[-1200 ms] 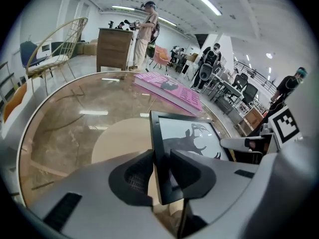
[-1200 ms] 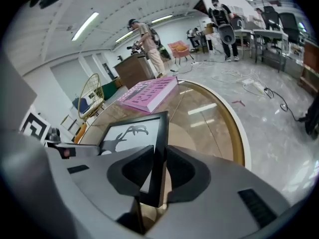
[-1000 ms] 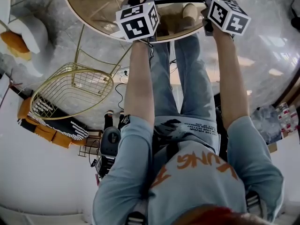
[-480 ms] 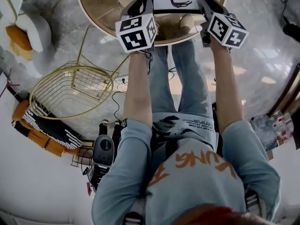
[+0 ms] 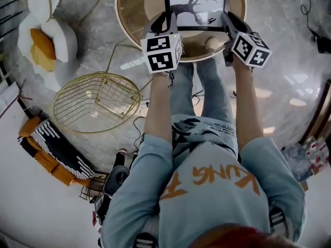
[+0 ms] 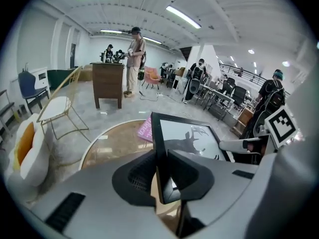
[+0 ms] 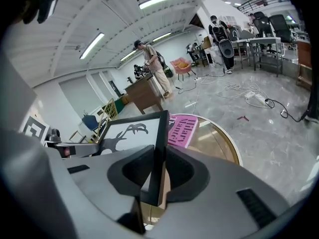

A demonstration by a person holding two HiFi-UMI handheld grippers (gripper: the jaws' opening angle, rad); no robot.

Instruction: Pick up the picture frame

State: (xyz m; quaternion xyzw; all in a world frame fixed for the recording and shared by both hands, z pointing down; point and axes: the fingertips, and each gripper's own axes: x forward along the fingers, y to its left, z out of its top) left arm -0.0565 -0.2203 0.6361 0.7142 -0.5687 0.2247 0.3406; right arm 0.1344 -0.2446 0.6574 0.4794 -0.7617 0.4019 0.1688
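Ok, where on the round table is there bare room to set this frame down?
The round table has bare glass on its left side, between the rim and the pink book, and again right of the book, out to the rim. The far middle, where the book lies, is crowded.

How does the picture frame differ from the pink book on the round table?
The picture frame is black-edged, with a dark antlered silhouette on white; the pink book carries printed lettering. The picture frame is held tilted above the round table, its side edges pinched by the left tool and the right tool; the pink book lies flat on the table, untouched. Both are flat rectangles.
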